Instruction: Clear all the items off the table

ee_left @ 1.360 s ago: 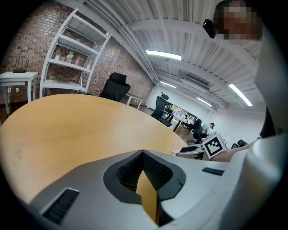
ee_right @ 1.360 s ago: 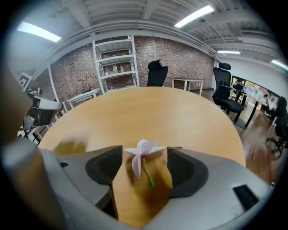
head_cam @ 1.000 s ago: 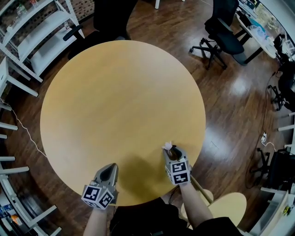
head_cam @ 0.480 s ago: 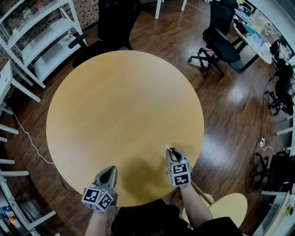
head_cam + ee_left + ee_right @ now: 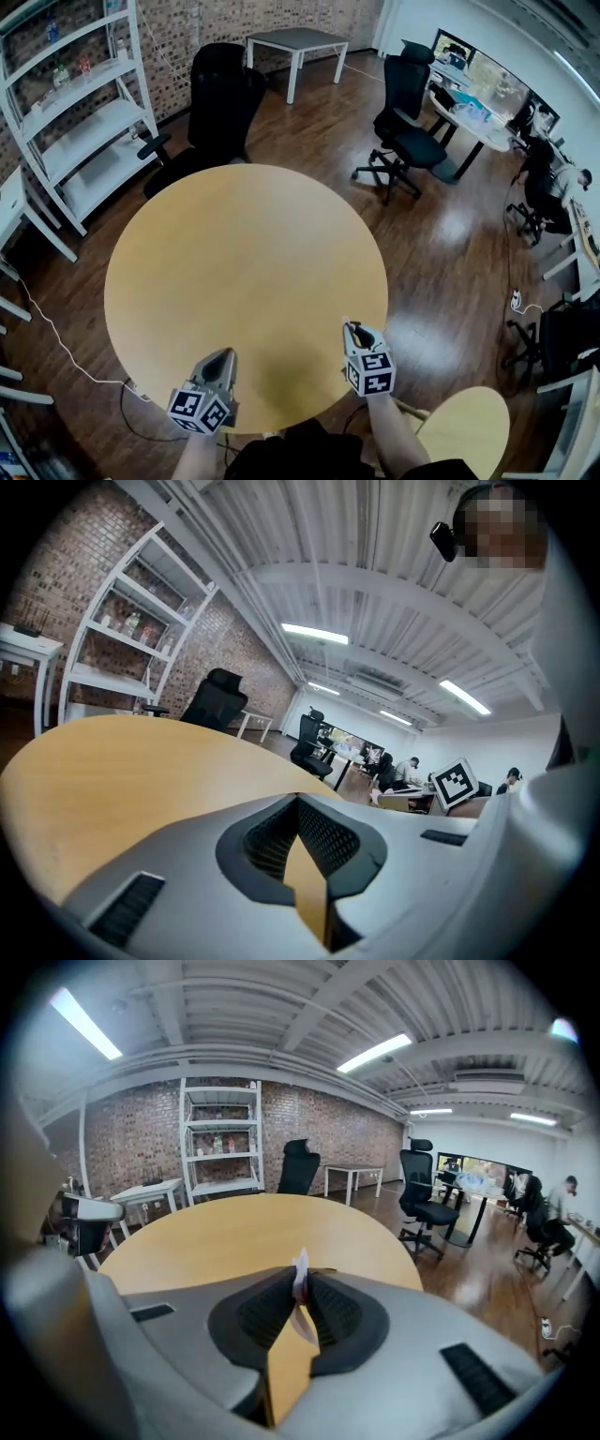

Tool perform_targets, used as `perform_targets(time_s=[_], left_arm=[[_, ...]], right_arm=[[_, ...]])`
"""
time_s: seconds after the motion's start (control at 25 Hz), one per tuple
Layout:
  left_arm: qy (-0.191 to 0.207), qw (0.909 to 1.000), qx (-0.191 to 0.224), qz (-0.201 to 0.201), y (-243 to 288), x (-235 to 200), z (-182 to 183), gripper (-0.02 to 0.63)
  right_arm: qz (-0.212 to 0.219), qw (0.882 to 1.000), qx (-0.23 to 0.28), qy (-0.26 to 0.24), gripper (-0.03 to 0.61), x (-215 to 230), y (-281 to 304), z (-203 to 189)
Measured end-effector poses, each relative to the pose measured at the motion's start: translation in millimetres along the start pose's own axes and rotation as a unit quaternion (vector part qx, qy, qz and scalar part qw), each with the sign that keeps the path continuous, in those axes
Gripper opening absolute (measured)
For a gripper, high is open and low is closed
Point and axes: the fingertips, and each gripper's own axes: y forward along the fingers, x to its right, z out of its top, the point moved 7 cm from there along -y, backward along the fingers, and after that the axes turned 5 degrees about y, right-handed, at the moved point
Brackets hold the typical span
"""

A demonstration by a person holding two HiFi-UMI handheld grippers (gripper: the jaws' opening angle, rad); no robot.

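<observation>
The round wooden table (image 5: 244,253) is bare on top. My right gripper (image 5: 349,326) hovers over its near right edge, shut on a small white and pink scrap (image 5: 299,1270) that sticks up from between the pads; its jaws have just been closing on it. In the right gripper view, that gripper (image 5: 300,1288) points across the tabletop (image 5: 253,1227). My left gripper (image 5: 225,355) hangs over the near left edge, and in the left gripper view (image 5: 298,803) its jaws meet with nothing between them.
Black office chairs (image 5: 223,89) (image 5: 408,127) stand behind the table on the wood floor. White shelving (image 5: 70,122) lines the left wall. A small white table (image 5: 295,42) is at the back. A round wooden stool (image 5: 466,422) sits near my right arm.
The right gripper has closed on the white scrap and lifted off the tabletop with it. The left gripper rose as well. The head view has tilted up to show more of the room.
</observation>
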Motion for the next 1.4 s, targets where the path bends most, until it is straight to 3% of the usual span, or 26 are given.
perform_targets(time_s=[0.2,0.4,0.64,0.8,1.16,1.32,1.4], left_arm=[[0.018,0.9957,0.006,-0.090,35,28,8,-0.009],[0.033,0.9791,-0.010,-0.200,86,97,6,-0.009],[0.061,0.9451,-0.006,-0.321,115,214,9,-0.009],[0.073,0.9230,-0.002,-0.378,123,291,4,-0.009],[0.079,0.8796,-0.011,-0.469,110,450,-45,-0.009],[0.073,0.8623,-0.028,-0.500,102,500,-68,-0.009],[0.074,0.8485,-0.042,-0.522,96,523,-82,-0.009]], right_arm=[[-0.097,0.994,0.036,0.028,0.038,36,-69,-13],[-0.202,0.974,0.070,0.077,0.038,91,-155,-39],[-0.308,0.936,0.107,0.131,0.038,148,-273,-82],[-0.363,0.910,0.129,0.155,0.038,181,-349,-110],[-0.441,0.865,0.139,0.193,0.038,232,-485,-194],[-0.464,0.849,0.149,0.205,0.038,235,-524,-221],[-0.478,0.839,0.154,0.210,0.038,230,-541,-236]])
